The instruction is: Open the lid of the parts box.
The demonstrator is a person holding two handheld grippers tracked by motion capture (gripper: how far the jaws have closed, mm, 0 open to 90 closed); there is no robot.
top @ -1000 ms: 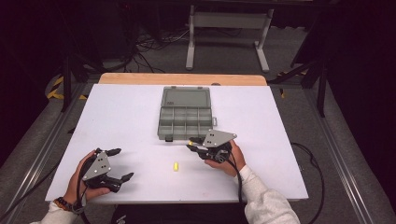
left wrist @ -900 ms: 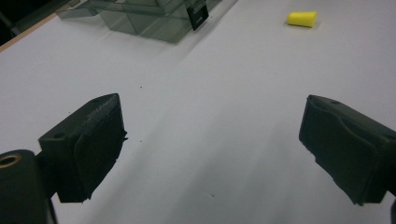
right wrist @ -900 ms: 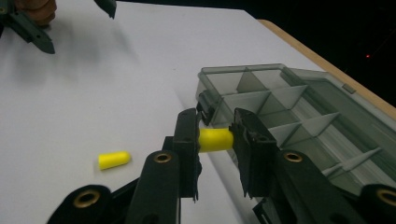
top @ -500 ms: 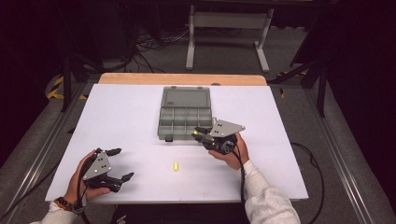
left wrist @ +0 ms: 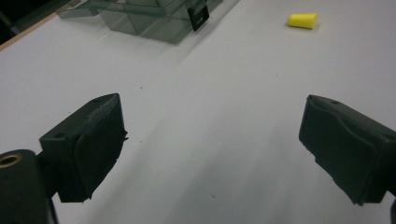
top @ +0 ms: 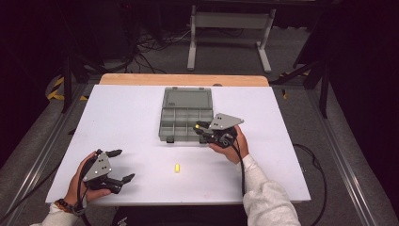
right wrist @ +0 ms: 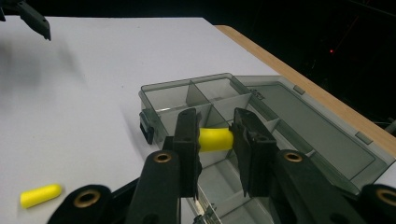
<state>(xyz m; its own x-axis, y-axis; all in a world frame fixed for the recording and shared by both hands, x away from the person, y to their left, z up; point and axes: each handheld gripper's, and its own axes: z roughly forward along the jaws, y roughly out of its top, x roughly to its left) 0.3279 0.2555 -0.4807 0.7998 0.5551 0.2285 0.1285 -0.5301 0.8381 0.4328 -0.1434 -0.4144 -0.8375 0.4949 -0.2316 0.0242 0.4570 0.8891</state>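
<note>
Earplug (right wrist: 215, 139) between hand-held gripper (right wrist: 214, 140) jaws (over box (right wrist: 299, 116))

overhead forward-down view; two close tongs-mounted views, sharing organizer box (top: 185, 117)

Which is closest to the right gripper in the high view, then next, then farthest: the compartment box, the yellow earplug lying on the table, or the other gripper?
1. The compartment box: right under the right gripper, which holds another yellow earplug over its near right corner.
2. The loose yellow earplug: on the white table, nearer the person, to the left.
3. The left gripper: far left, by the table's front edge.
</note>
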